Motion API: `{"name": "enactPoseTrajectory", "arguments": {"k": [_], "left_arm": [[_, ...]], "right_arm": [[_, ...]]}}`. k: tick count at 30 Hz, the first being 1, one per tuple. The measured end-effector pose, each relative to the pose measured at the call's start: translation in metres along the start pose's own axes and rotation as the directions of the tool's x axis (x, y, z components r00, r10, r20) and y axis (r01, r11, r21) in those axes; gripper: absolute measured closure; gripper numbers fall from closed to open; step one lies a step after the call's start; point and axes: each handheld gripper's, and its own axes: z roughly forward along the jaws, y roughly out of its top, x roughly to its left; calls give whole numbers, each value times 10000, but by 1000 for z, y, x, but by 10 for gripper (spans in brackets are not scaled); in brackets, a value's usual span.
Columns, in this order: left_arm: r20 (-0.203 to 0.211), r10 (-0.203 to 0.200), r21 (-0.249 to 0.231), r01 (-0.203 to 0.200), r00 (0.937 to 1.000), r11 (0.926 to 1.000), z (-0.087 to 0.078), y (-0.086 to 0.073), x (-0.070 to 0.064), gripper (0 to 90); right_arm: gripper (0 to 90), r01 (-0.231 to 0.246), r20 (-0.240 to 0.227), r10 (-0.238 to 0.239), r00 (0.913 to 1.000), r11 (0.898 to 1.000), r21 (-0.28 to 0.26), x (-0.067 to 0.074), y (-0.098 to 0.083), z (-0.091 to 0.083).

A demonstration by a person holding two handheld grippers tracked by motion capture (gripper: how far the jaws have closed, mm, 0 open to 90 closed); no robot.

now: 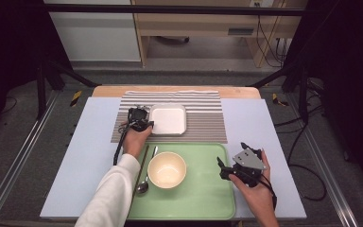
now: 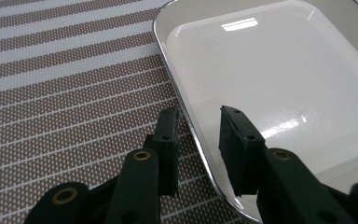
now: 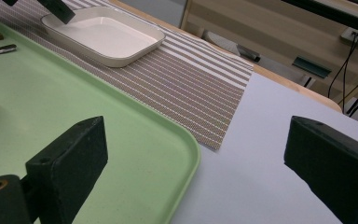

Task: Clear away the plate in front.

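Note:
A white square dish [image 1: 168, 119] sits on a striped placemat [image 1: 208, 123]. My left gripper [image 1: 144, 124] is at the dish's near-left corner. In the left gripper view the jaws of that gripper [image 2: 199, 112] straddle the rim of the dish [image 2: 270, 70], one outside over the placemat [image 2: 51, 93] and one inside, with a gap on either side of the rim. My right gripper [image 1: 222, 169] stands wide open at the right edge of the green tray [image 1: 208, 198]; nothing lies between its fingers [image 3: 196, 135].
On the tray stand a cream bowl [image 1: 167, 169], a spoon [image 1: 143, 187] and a dark stick beside it. A pale blue mat [image 1: 250, 123] covers the table under everything. A rack, cables and frame bars surround the table.

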Motion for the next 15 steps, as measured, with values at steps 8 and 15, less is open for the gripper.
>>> {"name": "enactPoseTrajectory", "arguments": {"k": [8,15], "left_arm": [[173,-235,-16,235,9996,9997,1,-3,2,750],[266,-683,-70,685,9973,9976,2,-4,5,789]], "right_arm": [[61,37,9,-37,10000,10000,13,0,0,0],[62,41,14,-41,10000,10000,45,0,0,0]]}}
